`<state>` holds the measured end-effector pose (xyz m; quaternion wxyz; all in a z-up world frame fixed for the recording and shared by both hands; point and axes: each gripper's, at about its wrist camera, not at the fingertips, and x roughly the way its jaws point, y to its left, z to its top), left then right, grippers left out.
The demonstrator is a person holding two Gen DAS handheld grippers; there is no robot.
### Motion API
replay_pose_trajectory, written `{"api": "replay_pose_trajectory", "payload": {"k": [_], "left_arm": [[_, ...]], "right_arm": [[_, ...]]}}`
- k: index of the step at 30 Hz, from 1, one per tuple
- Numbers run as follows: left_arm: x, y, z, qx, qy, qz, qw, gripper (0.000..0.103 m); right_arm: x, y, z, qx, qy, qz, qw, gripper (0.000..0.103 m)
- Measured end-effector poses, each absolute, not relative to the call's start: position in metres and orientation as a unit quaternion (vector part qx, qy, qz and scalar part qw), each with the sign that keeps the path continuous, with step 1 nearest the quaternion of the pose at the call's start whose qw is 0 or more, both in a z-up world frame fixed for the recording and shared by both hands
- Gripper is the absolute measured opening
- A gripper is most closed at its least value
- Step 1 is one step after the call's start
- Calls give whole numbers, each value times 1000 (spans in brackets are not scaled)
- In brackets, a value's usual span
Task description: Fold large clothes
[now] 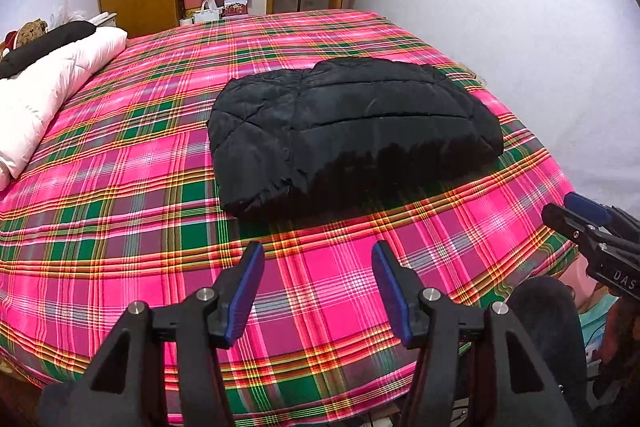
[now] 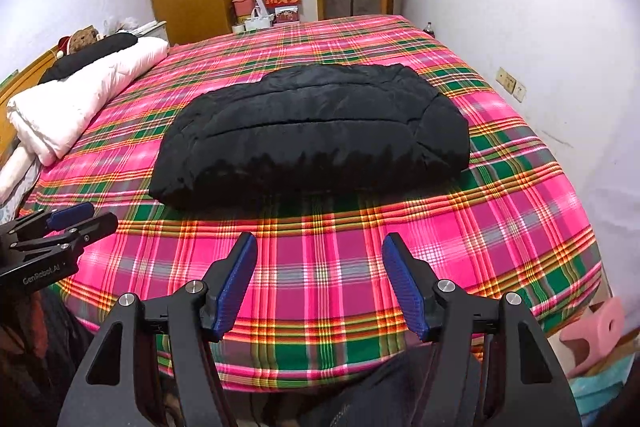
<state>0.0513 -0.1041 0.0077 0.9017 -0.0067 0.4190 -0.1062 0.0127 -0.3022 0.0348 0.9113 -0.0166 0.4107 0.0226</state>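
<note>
- Black quilted jacket (image 1: 352, 131) lies on the bed (image 1: 120, 195), folded into a thick, compact bundle resting on a pink, green and yellow plaid sheet, toward the middle of the mattress.
- Left tongs (image 1: 318, 259) hover over bare plaid near the bed's front edge, short of the bundle; the blue pads are spread apart with nothing between them.
- Right tongs (image 2: 320, 247) hover alongside in the same pose, also spread and empty, well clear of the jacket's near edge.
- Each tool shows at the rim of the other's view, so the two sit side by side.
- A rolled white duvet (image 2: 80, 103) lies along the bed's left side, apart from the jacket.
- Judged from this, the folding looks largely complete: no sleeve or hem trails loose, and the tongs appear to be between steps.
- If another fold is wanted, both tongs must reach forward, pinch the near corners of the bundle and lift them together; the puffy layers may spring open.
</note>
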Motion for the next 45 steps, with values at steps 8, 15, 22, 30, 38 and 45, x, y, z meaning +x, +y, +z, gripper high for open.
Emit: {"api": "replay_pose_trajectory", "payload": {"k": [8,15,22,30,38,45], "left_arm": [[52,-105,9,-1,419,-105,902,58],[51,-106,12,0,414,-112,903,58],[51,-106,12,0,416,-116,902,58],[51,-104,14,-11,416,-116,902,58],[50,-102,13,-15,419,-113,901,58],[50,-101,11,-25,425,-115,897,58]], "right_arm": [[13,-302,34,-16,414,21,910,65],[14,-302,33,-18,417,21,909,65],[14,-302,32,-19,417,21,909,65],[14,-302,31,-19,418,21,908,65],[14,-303,30,-21,419,20,908,65],[15,-304,28,-22,421,18,907,65]]}}
